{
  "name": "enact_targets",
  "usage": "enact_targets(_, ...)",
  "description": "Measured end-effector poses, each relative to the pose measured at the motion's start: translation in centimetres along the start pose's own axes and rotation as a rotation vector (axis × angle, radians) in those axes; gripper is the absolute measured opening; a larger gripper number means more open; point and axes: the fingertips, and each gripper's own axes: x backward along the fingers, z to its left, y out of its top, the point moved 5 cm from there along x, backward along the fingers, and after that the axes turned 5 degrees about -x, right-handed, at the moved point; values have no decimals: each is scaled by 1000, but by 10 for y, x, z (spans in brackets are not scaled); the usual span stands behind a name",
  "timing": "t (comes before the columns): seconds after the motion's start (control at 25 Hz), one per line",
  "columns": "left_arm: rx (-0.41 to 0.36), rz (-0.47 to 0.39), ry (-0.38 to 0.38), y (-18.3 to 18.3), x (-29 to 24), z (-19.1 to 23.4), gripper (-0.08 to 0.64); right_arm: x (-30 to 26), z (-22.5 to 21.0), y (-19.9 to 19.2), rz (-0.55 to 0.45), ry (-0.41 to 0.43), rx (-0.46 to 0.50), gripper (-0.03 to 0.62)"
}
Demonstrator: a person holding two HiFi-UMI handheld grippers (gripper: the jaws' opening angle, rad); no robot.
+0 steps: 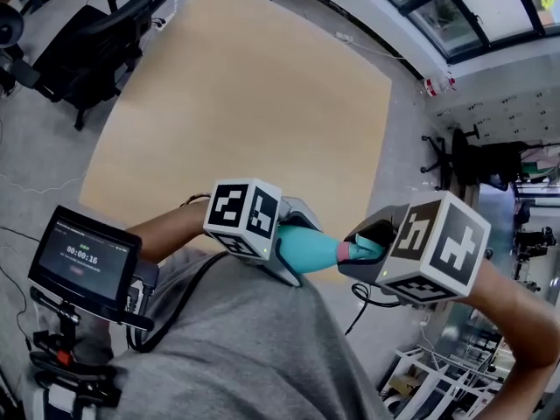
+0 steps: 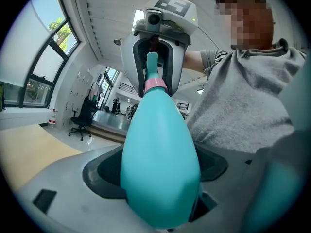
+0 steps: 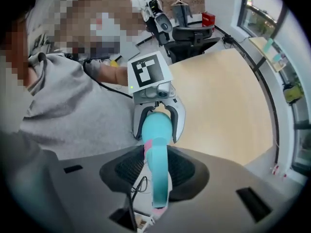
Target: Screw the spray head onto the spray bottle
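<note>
A teal spray bottle (image 1: 308,248) lies level in front of the person's chest, over the near edge of the table. My left gripper (image 1: 287,250) is shut on its wide body (image 2: 160,169). The teal spray head (image 3: 158,174) sits at the bottle's neck on a pink collar (image 2: 155,85). My right gripper (image 1: 360,252) is shut on the spray head, its jaws on either side of it (image 2: 152,64). In the right gripper view, the left gripper (image 3: 156,111) holds the bottle (image 3: 155,126) beyond the collar. How far the thread is engaged is hidden.
A light wooden table (image 1: 245,103) lies ahead. Black office chairs (image 1: 96,33) stand at its far left. A small screen (image 1: 83,256) is mounted by the person's left side. The person's grey shirt (image 1: 262,348) is close behind both grippers.
</note>
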Motion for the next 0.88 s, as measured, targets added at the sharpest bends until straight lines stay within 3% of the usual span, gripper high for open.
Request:
enact_targets(0.16, -21, 0, 2, 2, 1, 0, 396, 3, 7, 0, 47, -44, 130, 143)
enact_targets(0.36, -36, -19, 6, 3, 3, 0, 396, 18, 11, 1, 11, -84, 173, 147)
enact_targets(0.48, -47, -26, 6, 4, 3, -1, 396, 23, 12, 0, -9, -131, 247, 147)
enact_targets(0.56, -55, -25, 2, 4, 2, -1, 396, 21, 13, 1, -12, -175, 348, 147)
enact_targets(0.76, -46, -28, -7, 4, 0, -2, 396, 9, 25, 0, 64, -320, 717, 135)
enact_targets(0.88, -30, -14, -11, 2, -1, -2, 396, 3, 27, -2, 132, -361, 784, 130)
